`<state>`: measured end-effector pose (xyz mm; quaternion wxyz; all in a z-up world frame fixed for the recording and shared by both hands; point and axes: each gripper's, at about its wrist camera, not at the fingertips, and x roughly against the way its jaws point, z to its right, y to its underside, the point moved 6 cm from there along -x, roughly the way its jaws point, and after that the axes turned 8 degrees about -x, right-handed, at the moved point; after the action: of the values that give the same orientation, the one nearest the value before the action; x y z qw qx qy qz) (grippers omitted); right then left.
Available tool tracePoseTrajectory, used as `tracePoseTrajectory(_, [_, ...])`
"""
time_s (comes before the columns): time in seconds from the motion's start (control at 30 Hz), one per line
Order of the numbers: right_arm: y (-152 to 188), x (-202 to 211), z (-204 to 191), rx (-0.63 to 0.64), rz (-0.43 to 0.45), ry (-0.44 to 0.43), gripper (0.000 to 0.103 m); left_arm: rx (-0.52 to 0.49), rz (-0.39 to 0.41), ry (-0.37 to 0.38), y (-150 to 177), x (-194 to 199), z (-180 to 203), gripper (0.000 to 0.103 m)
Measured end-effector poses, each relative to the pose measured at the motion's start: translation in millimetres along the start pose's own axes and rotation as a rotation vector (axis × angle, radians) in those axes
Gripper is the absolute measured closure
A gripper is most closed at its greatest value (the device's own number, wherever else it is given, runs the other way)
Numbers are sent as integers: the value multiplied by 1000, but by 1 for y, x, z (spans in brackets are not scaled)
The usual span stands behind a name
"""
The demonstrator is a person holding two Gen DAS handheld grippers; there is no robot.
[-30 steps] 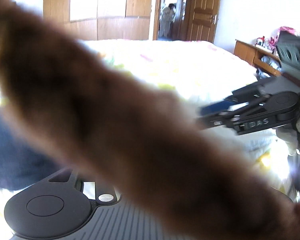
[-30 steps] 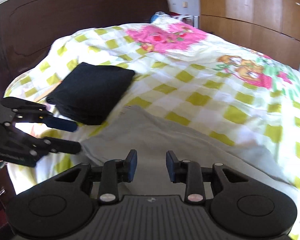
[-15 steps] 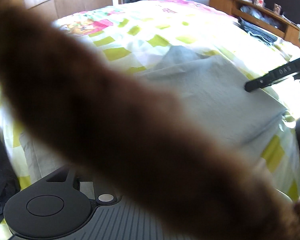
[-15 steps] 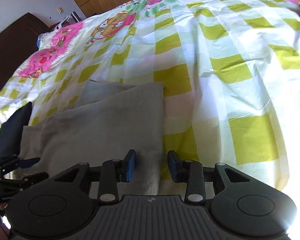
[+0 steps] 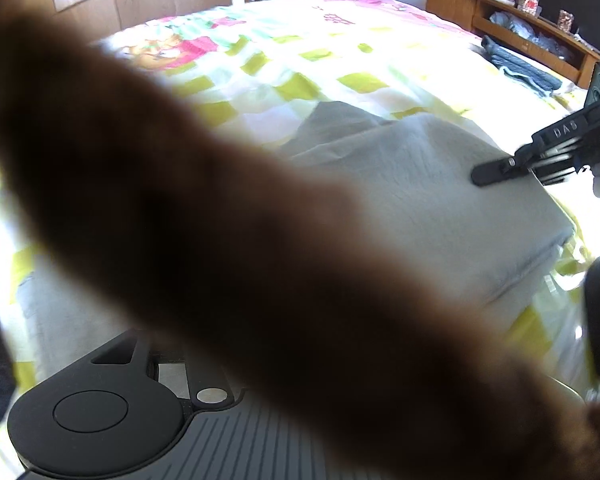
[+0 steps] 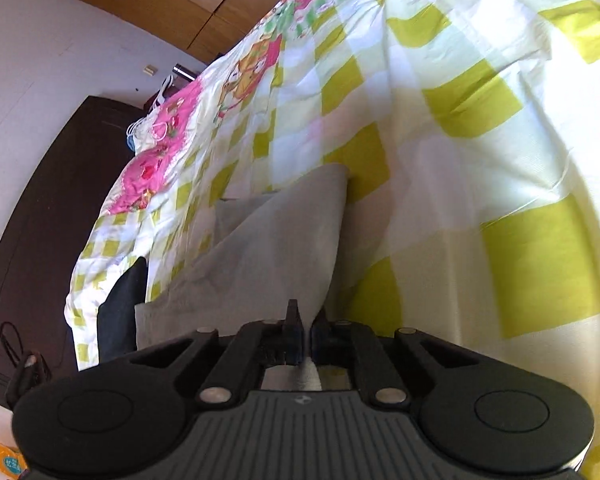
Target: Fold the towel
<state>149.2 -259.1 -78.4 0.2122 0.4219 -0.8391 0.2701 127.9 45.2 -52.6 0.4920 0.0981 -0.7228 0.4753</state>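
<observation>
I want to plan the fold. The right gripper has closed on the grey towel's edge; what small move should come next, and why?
Probably lift that edge a little. The right gripper is shut on the near edge of the towel, which lies flat on the bed. A blurred brown shape hides the left gripper's fingers.

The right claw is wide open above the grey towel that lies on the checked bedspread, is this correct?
Not quite. The right wrist view shows the right claw shut on the grey towel, with a strip of cloth pinched between its fingers. The towel does lie on the checked bedspread.
</observation>
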Motion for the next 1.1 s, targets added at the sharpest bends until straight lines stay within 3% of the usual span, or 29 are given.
tracePoseTrajectory(0.13, [-25, 30, 26, -16, 58, 94, 83, -61, -2, 119, -12, -12, 50, 52])
tracePoseTrajectory(0.3, [-33, 47, 40, -3, 87, 158, 82, -139, 68, 175, -41, -15, 91, 51])
tracePoseTrajectory(0.4, [-31, 46, 42, -4, 92, 154, 79, -112, 131, 119, -62, -17, 90, 51])
tracePoseTrajectory(0.53, [-26, 41, 44, 16, 89, 169, 77, -79, 109, -61, -70, -39, 81, 52])
tracePoseTrajectory(0.63, [-22, 41, 46, 25, 78, 173, 75, -39, 20, -71, -58, -56, 82, 52])
tracePoseTrajectory(0.73, [-17, 44, 45, 29, 77, 174, 71, -58, 23, -74, -58, -47, 88, 50])
tracePoseTrajectory(0.8, [-13, 43, 43, 37, 63, 171, 64, -25, 23, -71, -60, -43, 86, 50])
tracePoseTrajectory(0.87, [-6, 38, 40, 40, 37, 190, 63, 2, 18, -87, -61, -43, 85, 50])
tracePoseTrajectory(0.93, [0, 38, 35, 60, 38, 219, 65, 4, 2, -97, -60, -45, 88, 50])
tracePoseTrajectory(1.0, [5, 40, 29, 66, 36, 240, 78, 10, -6, -88, -57, -45, 92, 50])
tracePoseTrajectory(1.1, [14, 47, 21, 73, 58, 260, 80, 28, -9, -79, -55, -39, 93, 50])
